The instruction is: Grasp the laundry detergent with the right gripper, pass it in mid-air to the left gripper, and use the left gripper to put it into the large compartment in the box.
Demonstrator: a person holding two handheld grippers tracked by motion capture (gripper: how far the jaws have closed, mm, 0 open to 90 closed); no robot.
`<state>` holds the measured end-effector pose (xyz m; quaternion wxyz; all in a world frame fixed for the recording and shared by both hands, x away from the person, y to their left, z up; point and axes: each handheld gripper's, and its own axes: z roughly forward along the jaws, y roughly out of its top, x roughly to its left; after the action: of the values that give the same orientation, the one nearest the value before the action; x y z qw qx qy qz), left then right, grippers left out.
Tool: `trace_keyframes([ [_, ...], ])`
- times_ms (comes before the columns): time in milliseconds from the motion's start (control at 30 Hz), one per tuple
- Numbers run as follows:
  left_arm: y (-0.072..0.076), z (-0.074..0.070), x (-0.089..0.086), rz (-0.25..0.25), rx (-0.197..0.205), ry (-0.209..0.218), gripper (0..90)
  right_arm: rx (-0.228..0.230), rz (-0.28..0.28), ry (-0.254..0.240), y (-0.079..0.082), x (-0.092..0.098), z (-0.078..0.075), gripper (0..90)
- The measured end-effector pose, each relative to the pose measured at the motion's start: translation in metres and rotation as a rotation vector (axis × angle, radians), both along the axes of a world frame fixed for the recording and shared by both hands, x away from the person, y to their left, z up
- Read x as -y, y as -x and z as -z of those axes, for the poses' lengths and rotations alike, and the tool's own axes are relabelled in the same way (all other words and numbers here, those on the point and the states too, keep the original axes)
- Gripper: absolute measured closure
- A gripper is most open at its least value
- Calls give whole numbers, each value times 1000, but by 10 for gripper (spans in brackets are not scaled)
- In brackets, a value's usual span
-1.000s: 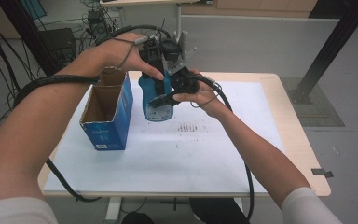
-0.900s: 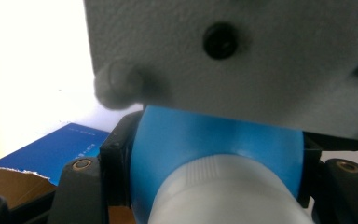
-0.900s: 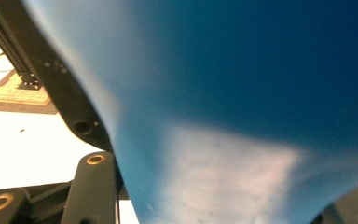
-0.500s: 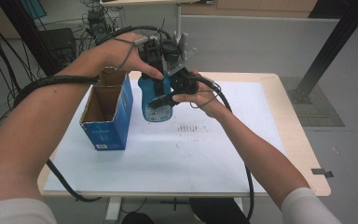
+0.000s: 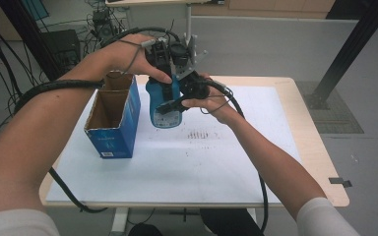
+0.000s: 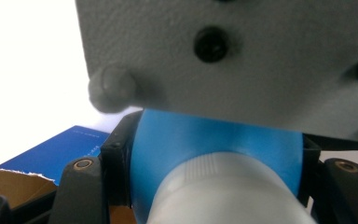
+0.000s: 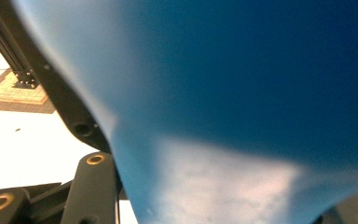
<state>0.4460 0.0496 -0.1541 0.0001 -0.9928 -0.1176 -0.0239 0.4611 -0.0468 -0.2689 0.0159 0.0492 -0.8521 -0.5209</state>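
Soft plastic pouch: bright blue body, white cap end, pale label panel low on its front.
Open cardboard box: royal blue outside with small white print, plain brown inside.
Rectangular table: light wood rim.
Flat paper sheet: white, with a cluster of small dark marks.

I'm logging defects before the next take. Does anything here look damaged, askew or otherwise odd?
Yes. The open blue cardboard box has a ragged, torn top edge. Dark speckled marks soil the white table sheet. The blue plastic bottle, clamped by the left gripper and the right gripper, looks intact.
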Motion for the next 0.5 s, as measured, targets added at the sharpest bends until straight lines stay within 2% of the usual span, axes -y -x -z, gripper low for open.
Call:
trace_keyframes([
  [67, 0, 0, 0, 5, 1, -1, 373, 1, -1, 0, 0, 0, 0, 440],
  [100, 0, 0, 0, 6, -2, -3, 373, -17, -3, -2, 1, 0, 0, 440],
  [200, 0, 0, 0, 3, -7, -9, 373, -2, -2, 0, 1, -1, 0, 440],
  [233, 0, 0, 0, 3, -7, -9, 373, -20, -3, -4, 2, -1, 0, 440],
  [500, 0, 0, -1, -1, -3, 2, 372, -17, -2, -4, 1, -1, 0, 440],
])
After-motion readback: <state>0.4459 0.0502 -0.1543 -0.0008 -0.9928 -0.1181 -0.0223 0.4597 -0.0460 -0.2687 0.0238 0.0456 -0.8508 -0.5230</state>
